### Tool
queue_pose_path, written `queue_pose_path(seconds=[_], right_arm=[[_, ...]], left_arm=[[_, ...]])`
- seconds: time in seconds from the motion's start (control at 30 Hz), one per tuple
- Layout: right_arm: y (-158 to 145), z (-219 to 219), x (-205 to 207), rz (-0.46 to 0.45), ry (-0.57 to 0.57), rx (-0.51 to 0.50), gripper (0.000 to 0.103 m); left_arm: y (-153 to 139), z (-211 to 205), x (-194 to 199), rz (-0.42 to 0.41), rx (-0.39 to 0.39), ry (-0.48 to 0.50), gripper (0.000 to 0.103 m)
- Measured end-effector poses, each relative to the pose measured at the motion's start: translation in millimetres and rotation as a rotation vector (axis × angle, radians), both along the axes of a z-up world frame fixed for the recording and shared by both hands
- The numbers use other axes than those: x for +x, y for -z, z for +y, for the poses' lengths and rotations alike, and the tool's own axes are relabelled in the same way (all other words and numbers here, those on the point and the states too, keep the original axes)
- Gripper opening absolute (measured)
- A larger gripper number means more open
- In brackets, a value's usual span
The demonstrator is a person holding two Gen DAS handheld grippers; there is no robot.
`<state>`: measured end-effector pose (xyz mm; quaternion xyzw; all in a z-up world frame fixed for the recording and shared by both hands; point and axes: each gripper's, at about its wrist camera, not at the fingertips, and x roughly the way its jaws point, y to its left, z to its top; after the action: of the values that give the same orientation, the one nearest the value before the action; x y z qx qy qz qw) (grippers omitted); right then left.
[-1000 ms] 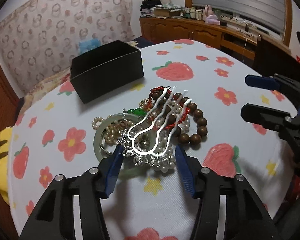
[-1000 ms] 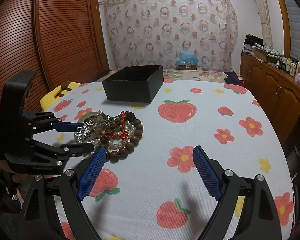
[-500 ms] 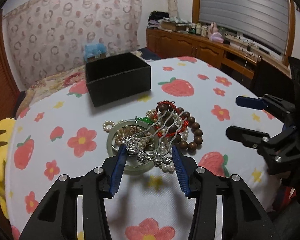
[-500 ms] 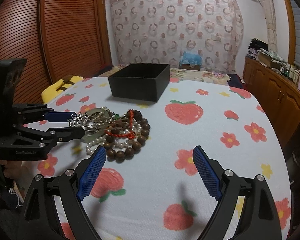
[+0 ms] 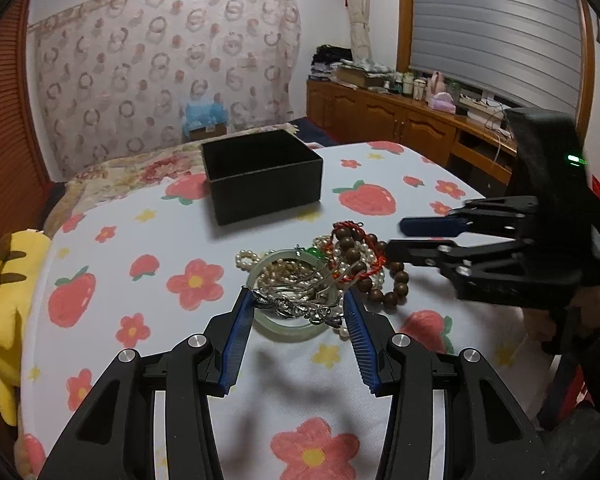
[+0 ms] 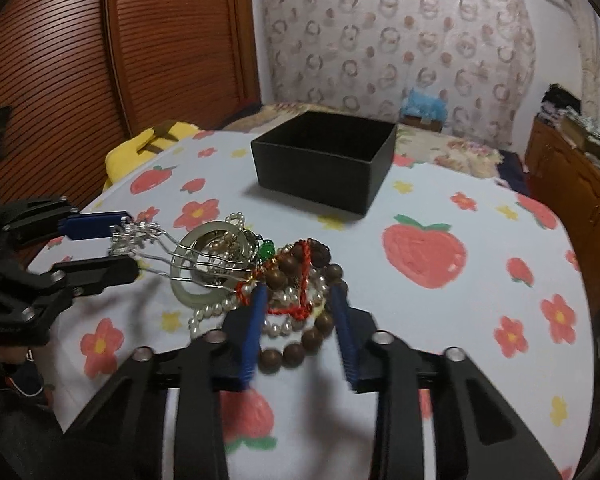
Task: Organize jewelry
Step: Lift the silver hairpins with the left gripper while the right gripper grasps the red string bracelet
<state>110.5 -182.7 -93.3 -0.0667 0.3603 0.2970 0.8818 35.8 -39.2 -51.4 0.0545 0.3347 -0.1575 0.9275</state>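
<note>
**Comb gripped, right hand closing on the tangle**

The left gripper (image 5: 296, 308) has its jaws narrowed on the silver head of the comb (image 5: 296, 306), whose prongs run into the pile (image 6: 276, 276) at 12 o'clock from it. The right gripper (image 6: 298, 312) is closing, with beads and red cord between its pads. The box (image 6: 324, 160) stands empty, well apart at 12 o'clock.

This looks like the untangling step: next, the comb likely needs drawing clear while the pile is pinned.

Whether the right pads press yet is hard to tell through blur. How the prongs snag stays hidden.
</note>
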Motion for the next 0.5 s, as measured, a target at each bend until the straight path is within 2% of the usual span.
queue_pose_path(seconds=[0.23, 0.3, 0.5], right_arm=[[11, 8, 27, 0.078, -0.014, 0.013, 0.018], [14, 8, 31, 0.099, -0.02, 0.02, 0.005], [-2, 7, 23, 0.041, -0.035, 0.051, 0.003]], left_arm=[[-8, 6, -2, -0.025, 0.002, -0.014, 0.044], [-10, 8, -1, -0.028, 0.004, -0.017, 0.044], [-15, 9, 0, -0.045, 0.015, -0.024, 0.044]])
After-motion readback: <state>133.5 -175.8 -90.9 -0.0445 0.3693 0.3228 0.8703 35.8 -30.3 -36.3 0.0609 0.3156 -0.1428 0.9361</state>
